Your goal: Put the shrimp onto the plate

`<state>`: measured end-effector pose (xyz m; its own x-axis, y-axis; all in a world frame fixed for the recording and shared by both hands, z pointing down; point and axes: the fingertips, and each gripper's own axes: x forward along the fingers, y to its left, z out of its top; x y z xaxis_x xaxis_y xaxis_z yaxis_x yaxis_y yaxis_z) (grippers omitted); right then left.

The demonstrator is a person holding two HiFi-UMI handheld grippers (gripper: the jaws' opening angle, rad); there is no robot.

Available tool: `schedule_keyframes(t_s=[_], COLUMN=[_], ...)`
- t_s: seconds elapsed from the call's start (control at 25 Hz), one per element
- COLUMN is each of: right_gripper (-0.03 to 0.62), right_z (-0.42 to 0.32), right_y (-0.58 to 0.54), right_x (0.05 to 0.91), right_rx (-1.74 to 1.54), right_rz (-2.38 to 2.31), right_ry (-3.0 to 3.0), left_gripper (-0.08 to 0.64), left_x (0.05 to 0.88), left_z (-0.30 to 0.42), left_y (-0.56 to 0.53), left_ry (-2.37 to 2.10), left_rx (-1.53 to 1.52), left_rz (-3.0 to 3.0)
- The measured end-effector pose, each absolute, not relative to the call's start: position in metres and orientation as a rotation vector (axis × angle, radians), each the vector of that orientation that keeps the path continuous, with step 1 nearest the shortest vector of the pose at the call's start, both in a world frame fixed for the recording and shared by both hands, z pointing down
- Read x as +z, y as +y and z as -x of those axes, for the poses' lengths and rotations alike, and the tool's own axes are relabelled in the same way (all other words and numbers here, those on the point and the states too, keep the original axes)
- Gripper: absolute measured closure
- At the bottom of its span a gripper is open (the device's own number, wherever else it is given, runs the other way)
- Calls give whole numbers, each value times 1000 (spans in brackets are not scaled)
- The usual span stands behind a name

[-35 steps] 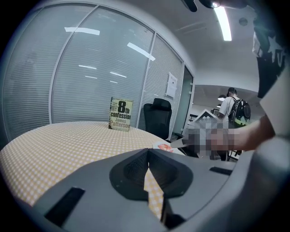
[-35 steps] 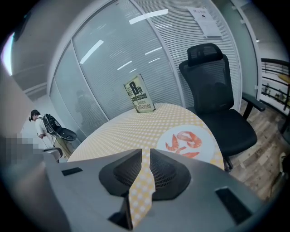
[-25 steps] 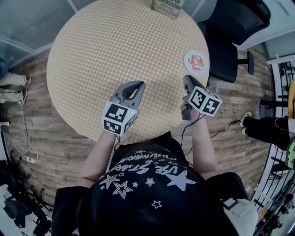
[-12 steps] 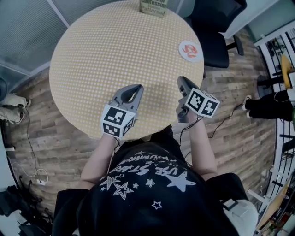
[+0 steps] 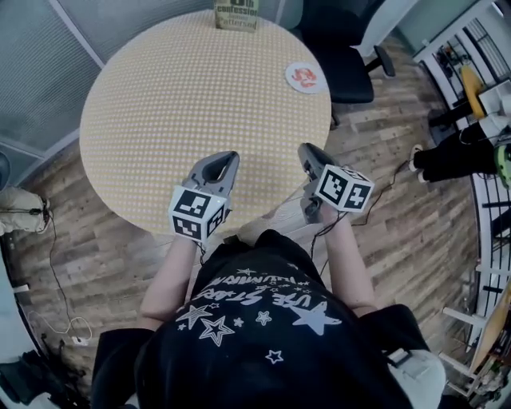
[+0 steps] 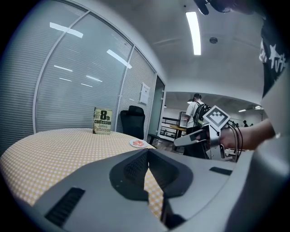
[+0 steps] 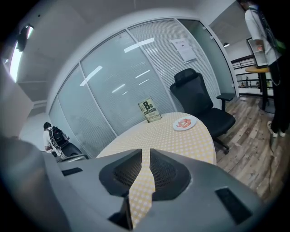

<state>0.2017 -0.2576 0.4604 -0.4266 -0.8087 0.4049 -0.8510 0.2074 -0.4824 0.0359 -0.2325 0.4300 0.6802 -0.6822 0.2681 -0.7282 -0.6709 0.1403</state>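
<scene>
You're hovering both tools over the table's (image 5: 176, 96) near edge: left tool (image 5: 227, 159) pinched together, right tool (image 5: 307, 151) a slit apart, both empty. The shrimp (image 5: 306, 76) is sitting on the plate (image 5: 290, 79) at the far right edge, probably light, soft and slippery, so you're wanting a gentle mid-body grip.

1. The desk (image 5: 144, 120) wears a matt, woven-looking checked cloth.
2. The floor (image 5: 383, 184) is dull, grainy wood planking.
3. The left gripper (image 5: 226, 157) and right gripper (image 5: 307, 150) are smooth matt grey plastic; the fingers (image 7: 124, 171) are finely ribbed inside.
4. The plate (image 5: 304, 77) looks smooth, faintly glossy.
5. The book (image 5: 237, 14) has a paper cover.
6. The chair (image 7: 199, 102) has matt black padding.
</scene>
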Motion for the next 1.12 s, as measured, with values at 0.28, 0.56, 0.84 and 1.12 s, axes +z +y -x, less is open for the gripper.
schedule_keyframes(t_s=[0.28, 0.56, 0.84, 1.12], right_gripper=[526, 528, 528, 527], right_z=[-226, -230, -229, -235], right_y=[-217, -159, -111, -95], right_x=[451, 470, 474, 459], right_rx=[1049, 1113, 1069, 1042], right_rz=[-1625, -1500, -1412, -1527], right_ry=[-2455, -2510, -2573, -2558], left_gripper=[552, 552, 552, 552], left_x=[416, 414, 415, 405], left_z=[-63, -89, -88, -100], left_y=[-199, -144, -111, -101], left_ry=[-1150, -1163, -1208, -1098], left_rx=[289, 393, 404, 410], left_rz=[-2644, -2656, -2626, -2709])
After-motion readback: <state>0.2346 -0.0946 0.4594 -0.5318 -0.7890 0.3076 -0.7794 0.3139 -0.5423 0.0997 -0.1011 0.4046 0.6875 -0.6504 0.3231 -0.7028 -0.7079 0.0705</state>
